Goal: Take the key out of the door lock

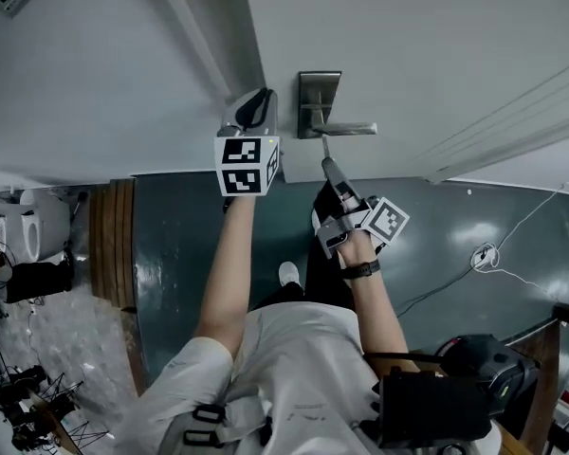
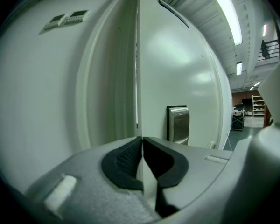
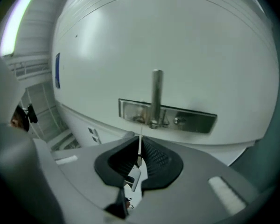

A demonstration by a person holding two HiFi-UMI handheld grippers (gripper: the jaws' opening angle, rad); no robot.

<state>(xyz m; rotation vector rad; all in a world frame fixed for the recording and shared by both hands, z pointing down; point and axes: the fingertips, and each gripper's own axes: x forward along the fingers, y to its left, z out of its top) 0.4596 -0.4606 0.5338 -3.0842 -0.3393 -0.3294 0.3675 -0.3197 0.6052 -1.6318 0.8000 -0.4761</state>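
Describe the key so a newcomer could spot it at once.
Find the white door, then its steel lock plate with the lever handle. The key is the thin flat blade pinched in the right claw, far slimmer than the lever.

Both arms reach forward, left tool [image 1: 253, 104] jaws together, right tool [image 1: 328, 165] clamped.

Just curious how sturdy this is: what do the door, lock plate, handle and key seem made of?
The door: smooth white painted panel, soft sheen; what lies beneath is unclear. The lock plate and handle: brushed grey metal, likely steel, with streaky reflections. The key: thin pale blade, probably metal.
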